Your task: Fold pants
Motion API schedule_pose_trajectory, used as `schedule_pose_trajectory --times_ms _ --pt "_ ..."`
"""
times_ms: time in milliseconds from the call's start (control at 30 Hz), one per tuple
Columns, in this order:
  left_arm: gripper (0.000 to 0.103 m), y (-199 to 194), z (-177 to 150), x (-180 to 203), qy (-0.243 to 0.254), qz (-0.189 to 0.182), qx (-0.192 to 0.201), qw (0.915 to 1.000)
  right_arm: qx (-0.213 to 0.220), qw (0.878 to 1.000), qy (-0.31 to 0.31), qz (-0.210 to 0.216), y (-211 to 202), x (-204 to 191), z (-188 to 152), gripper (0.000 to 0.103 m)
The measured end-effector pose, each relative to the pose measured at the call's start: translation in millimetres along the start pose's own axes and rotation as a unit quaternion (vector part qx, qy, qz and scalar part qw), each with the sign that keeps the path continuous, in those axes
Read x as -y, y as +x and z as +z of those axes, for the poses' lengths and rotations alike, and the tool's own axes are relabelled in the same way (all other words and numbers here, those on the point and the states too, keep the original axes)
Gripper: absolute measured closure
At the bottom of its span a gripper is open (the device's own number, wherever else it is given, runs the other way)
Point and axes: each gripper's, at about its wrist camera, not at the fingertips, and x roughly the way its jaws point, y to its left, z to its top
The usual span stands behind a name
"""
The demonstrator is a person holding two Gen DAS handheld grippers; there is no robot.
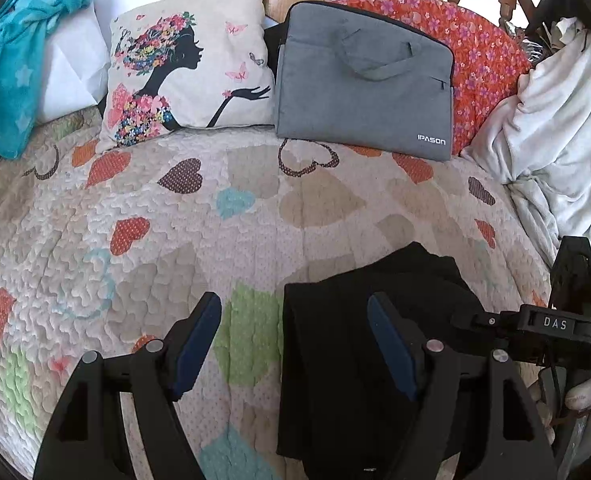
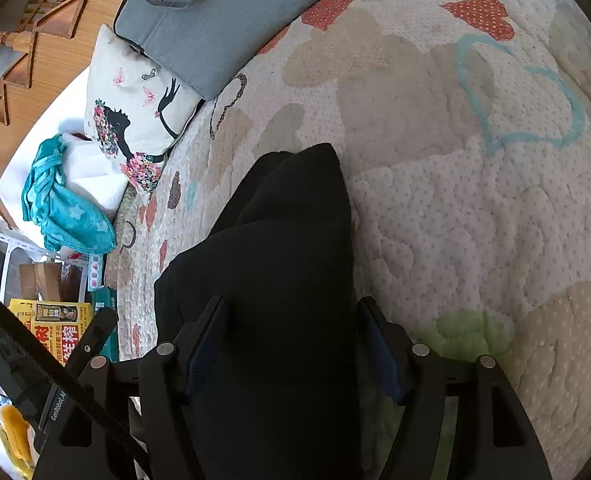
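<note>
The black pants (image 1: 335, 360) lie folded into a narrow stack on the heart-patterned quilt (image 1: 175, 240). My left gripper (image 1: 295, 344) is open above the quilt; its right finger hangs over the pants' left part and nothing is held. In the right wrist view the pants (image 2: 279, 248) fill the middle and run between the fingers of my right gripper (image 2: 295, 344), which is open around the fabric. The right gripper's body also shows in the left wrist view (image 1: 555, 324) at the pants' right side.
A grey laptop bag (image 1: 363, 80) and a printed cushion (image 1: 187, 68) lean at the back of the bed. A teal towel (image 1: 19, 64) lies back left, a white blanket (image 1: 555, 128) at right. Boxes (image 2: 55, 328) sit beside the bed.
</note>
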Motion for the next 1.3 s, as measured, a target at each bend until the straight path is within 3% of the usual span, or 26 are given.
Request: schedule_pose_trajectory --times_ms 167,300,400,533,667,733,800,933,967,1033,1067,1133,1233,1300 --pt "0.028 8.2 -5.0 2.6 0.001 -0.006 -0.018 0.9998 -0.001 1.0 -0.001 0.0 0.2 -0.4 1.0 0.032" --pt "0.028 24.6 -11.7 -2.8 -0.023 -0.045 -0.064 0.9967 -0.002 1.0 -0.007 0.002 1.4 -2.9 2.8 0.03" --pt "0.028 43.2 -19.8 -20.3 -0.073 -0.092 -0.111 0.9869 -0.001 1.0 -0.015 0.009 4.0 -4.9 3.9 0.028" --pt "0.028 61.1 -30.3 -34.8 -0.117 -0.131 -0.144 0.9739 -0.003 0.999 -0.022 0.027 10.5 -7.1 8.0 0.028" --pt "0.026 67.9 -32.6 -29.3 -0.107 -0.143 -0.137 0.9743 -0.008 0.998 -0.029 0.047 19.3 -7.6 14.2 0.026" --pt "0.018 76.0 -32.9 -23.6 -0.1 -0.16 -0.137 0.9723 -0.013 0.997 -0.033 0.066 23.3 -7.9 17.6 0.02" --pt "0.0 86.3 -34.0 -13.3 -0.09 -0.181 -0.135 0.9699 -0.02 0.996 -0.04 0.082 25.9 -9.3 19.1 0.013" --pt "0.0 89.3 -32.3 5.4 -0.059 -0.179 -0.113 0.9755 -0.029 0.994 -0.057 0.084 28.8 -14.4 19.1 0.013" --pt "0.001 88.0 -32.4 8.1 -0.058 -0.181 -0.114 0.975 -0.03 0.994 -0.064 0.078 29.2 -17.5 17.9 0.02" --pt "0.018 82.4 -31.8 8.1 -0.066 -0.18 -0.119 0.9742 -0.034 0.994 -0.077 0.065 31.5 -24.1 14.0 0.04" --pt "0.038 78.9 -31.5 6.9 -0.069 -0.189 -0.122 0.9719 -0.037 0.994 -0.084 0.06 33.2 -28.5 11.8 0.045" --pt "0.059 73.5 -29.9 -0.3 -0.079 -0.194 -0.122 0.9703 -0.033 0.994 -0.1 0.042 34.0 -37.8 8.1 0.053" --pt "0.066 66.9 -28.2 -12.4 -0.11 -0.22 -0.125 0.9612 -0.017 0.992 -0.12 0.03 28.8 -50.4 2.7 0.061" --pt "0.067 60.6 -27.3 -11.4 -0.108 -0.221 -0.12 0.9618 -0.001 0.99 -0.143 0.016 21.2 -63.4 -3.7 0.063"
